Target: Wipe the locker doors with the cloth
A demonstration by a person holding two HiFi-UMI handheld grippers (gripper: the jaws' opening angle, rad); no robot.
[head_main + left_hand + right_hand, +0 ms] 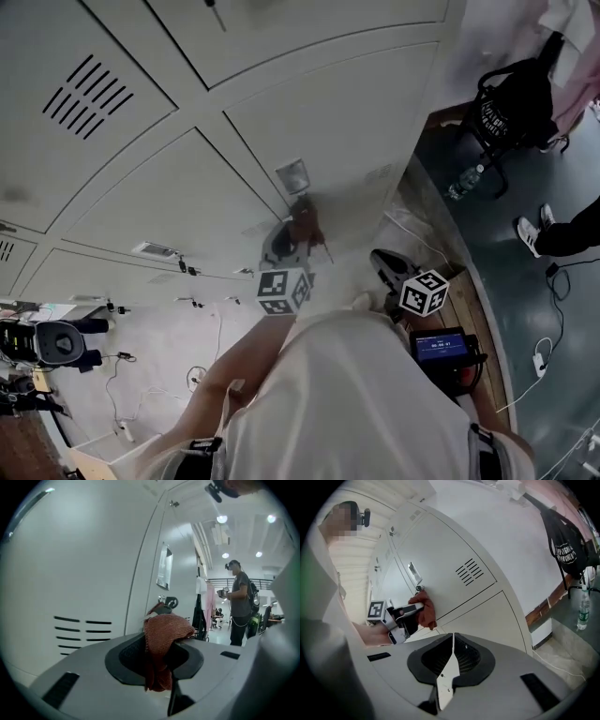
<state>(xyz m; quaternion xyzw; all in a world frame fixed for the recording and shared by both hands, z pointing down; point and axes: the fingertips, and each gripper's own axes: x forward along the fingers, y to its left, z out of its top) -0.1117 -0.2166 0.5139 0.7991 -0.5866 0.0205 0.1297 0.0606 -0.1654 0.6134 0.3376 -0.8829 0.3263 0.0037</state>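
Observation:
A rust-red cloth [302, 221] is pressed against a white locker door [169, 202], just below a small label holder [292, 175]. My left gripper [298, 232] is shut on it. Bunched between the jaws, the cloth [162, 634] hangs over them in the left gripper view, beside a vented door [82, 632]. My right gripper [383, 264] hangs lower right, away from the doors. Its jaws [452, 644] are shut with nothing between them. In the right gripper view the left gripper [401, 616] holds the cloth [424, 609] against the locker door [454, 550].
A black bag [511, 103] on a chair and a water bottle [464, 183] stand right of the lockers. A device with a blue screen [441, 346] lies on a wooden ledge. A person's shoes [530, 234] are nearby. Another person [241, 602] stands down the aisle.

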